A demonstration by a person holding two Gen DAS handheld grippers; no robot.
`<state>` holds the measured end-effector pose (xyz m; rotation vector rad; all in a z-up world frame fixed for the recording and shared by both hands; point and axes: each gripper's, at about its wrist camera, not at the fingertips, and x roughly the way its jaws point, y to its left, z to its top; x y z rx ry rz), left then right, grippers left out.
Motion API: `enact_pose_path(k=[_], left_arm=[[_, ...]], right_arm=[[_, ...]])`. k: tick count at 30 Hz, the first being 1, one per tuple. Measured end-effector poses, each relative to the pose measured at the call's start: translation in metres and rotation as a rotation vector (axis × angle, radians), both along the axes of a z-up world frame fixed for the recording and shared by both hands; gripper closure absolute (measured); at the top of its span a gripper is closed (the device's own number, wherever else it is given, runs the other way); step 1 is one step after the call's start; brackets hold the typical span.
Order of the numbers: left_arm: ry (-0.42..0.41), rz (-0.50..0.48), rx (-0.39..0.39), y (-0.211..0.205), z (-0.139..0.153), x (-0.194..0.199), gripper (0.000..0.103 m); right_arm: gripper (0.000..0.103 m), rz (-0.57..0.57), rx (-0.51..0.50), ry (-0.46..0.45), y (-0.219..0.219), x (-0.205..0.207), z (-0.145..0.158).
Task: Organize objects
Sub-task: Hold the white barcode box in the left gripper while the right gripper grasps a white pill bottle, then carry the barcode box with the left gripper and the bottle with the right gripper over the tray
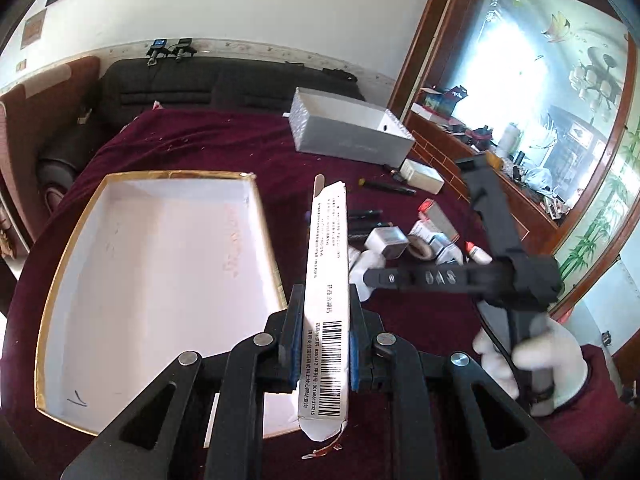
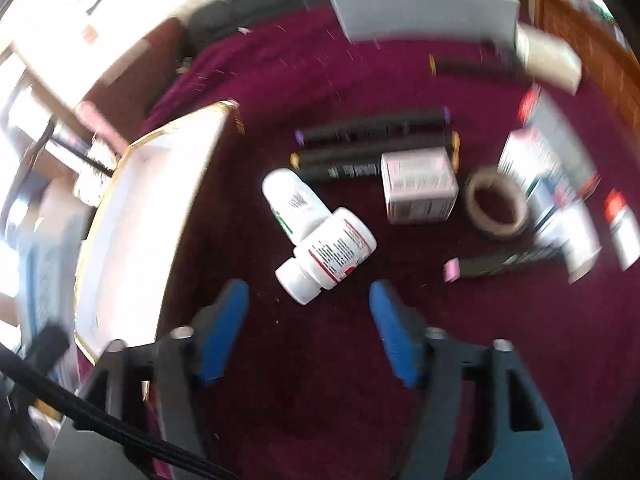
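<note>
My left gripper (image 1: pixel 325 320) is shut on a long white medicine carton (image 1: pixel 326 280) with a barcode, held just right of the open gold-rimmed white box (image 1: pixel 64 264). My right gripper (image 2: pixel 308 296) is open and empty above the maroon cloth, just short of two white pill bottles (image 2: pixel 332 254) lying on their sides. It also shows in the left wrist view (image 1: pixel 500 276), held by a white-gloved hand. Beyond lie a small white carton (image 2: pixel 418 186), black pens (image 2: pixel 372 132) and a tape roll (image 2: pixel 498 202). The right wrist view is blurred.
A grey open box (image 1: pixel 352 128) stands at the back of the table. More cartons (image 2: pixel 552 160) and a small bottle (image 2: pixel 622 224) lie at the right. A dark sofa (image 1: pixel 200 80) is behind, and a wooden cabinet (image 1: pixel 460 156) at the right.
</note>
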<state>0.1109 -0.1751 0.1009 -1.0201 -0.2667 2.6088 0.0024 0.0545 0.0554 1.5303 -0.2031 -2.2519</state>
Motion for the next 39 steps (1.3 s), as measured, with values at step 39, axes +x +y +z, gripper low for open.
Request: enact_pose_path(k=[39], left_arm=[[0.560, -0.055, 0.160, -0.053, 0.270, 0.172, 0.088]], right_arm=[[0.069, 0.089, -0.267, 0.818, 0.124, 0.299, 0.392]])
